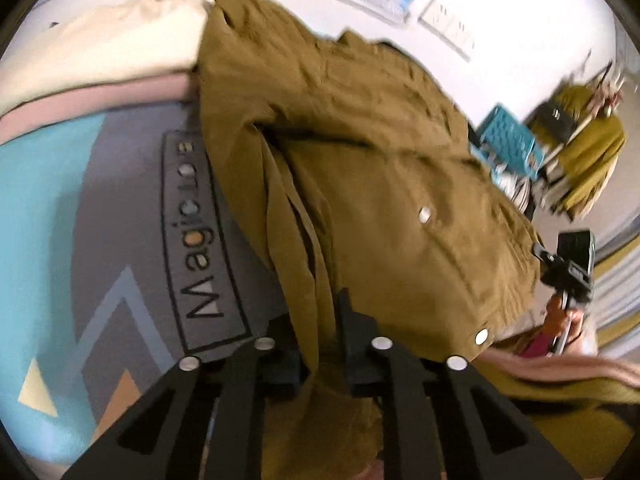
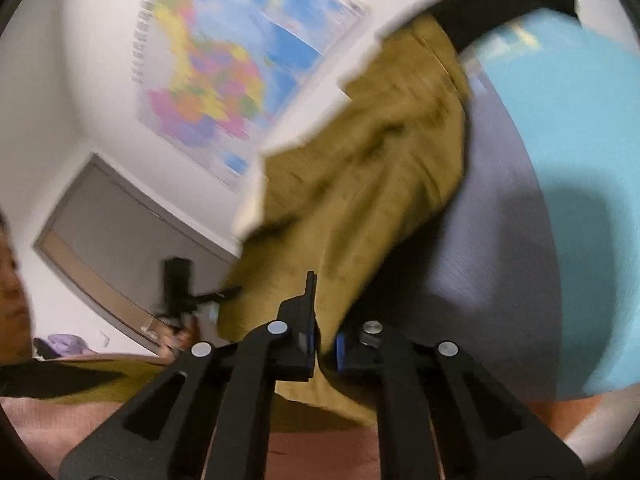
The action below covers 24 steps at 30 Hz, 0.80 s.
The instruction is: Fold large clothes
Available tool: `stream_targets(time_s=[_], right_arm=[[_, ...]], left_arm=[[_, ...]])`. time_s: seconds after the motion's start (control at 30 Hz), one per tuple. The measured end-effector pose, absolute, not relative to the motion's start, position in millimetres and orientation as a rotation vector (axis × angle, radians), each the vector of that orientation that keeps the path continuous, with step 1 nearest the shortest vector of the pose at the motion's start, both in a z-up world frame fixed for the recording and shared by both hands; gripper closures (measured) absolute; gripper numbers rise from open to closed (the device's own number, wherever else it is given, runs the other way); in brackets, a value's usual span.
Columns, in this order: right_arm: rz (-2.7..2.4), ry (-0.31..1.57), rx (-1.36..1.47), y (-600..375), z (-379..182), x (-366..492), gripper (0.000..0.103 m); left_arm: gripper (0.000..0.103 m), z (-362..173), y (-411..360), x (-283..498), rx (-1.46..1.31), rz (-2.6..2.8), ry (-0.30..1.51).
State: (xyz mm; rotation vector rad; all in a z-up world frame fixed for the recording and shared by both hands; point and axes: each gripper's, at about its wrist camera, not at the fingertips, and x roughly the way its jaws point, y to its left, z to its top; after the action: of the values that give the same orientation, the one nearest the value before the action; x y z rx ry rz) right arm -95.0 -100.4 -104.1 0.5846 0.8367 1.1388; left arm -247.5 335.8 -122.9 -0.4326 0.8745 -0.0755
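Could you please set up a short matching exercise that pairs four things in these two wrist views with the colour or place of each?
Things:
1. jacket
2. basket
3. map
4. mat

Colour or place:
A. hangs on the white wall
B. olive-brown, clamped by both the left gripper and the right gripper
C. grey with blue areas and lettering, under the garment
D. teal plastic, in the far background beside the wall

Right pairs: 1-B, 2-D, 3-A, 4-C
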Motion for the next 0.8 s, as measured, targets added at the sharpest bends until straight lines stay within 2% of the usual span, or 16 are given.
stream_targets(time_s=[0.2,0.33,0.37,0.43,0.5,0.53,0.6,0.67,0.73,0.77,0.8], right_arm=[[1.222,0.631,0.544,-111.8,-38.3,-121.0,0.098],[1.187,0.766,0.539,-108.7,-67.5,-112.9,0.097],[1.166,0.811,0.535,-104.2,-77.9,-110.7,0.094],[1.159,0.897,0.559,-103.6,-105.6,-108.4,0.092],[1.131,0.957,0.596,-106.0,-126.5,-106.2,0.076],[1.108,0.975,0.590,-107.7,-134.3,-106.7,0.072],[1.109,0.997,0.580,-107.4,-142.4,-109.7,0.061],[1.140,1.023,0.580,-104.7,-150.1,-115.3,0.052],[1.158,1.035,0.552,-98.7,-150.8,-119.6,0.059],[1.179,1.029,0.558,-99.0,-148.6,-121.4,0.079],[1.204,1.009,0.572,-97.1,-143.3,-123.0,0.091]], left_arm=[[0.094,-95.5,354.4,-271.3,-0.496,-0.096,0.764],[0.090,-121.2,356.6,-268.2,-0.513,-0.138,0.845],[0.089,-130.6,359.7,-267.2,-0.521,-0.143,0.874],[0.082,-143.2,364.8,-265.1,-0.535,-0.144,0.916],[0.068,-149.2,365.4,-265.3,-0.534,-0.165,0.922],[0.067,-149.7,365.5,-266.2,-0.529,-0.170,0.925],[0.055,-150.0,361.9,-266.7,-0.512,-0.191,0.922],[0.048,-148.9,356.4,-265.2,-0.477,-0.208,0.925],[0.050,-149.5,352.4,-263.9,-0.454,-0.206,0.933],[0.068,-149.4,350.4,-262.8,-0.444,-0.199,0.939],[0.084,-149.2,349.0,-261.1,-0.450,-0.189,0.941]])
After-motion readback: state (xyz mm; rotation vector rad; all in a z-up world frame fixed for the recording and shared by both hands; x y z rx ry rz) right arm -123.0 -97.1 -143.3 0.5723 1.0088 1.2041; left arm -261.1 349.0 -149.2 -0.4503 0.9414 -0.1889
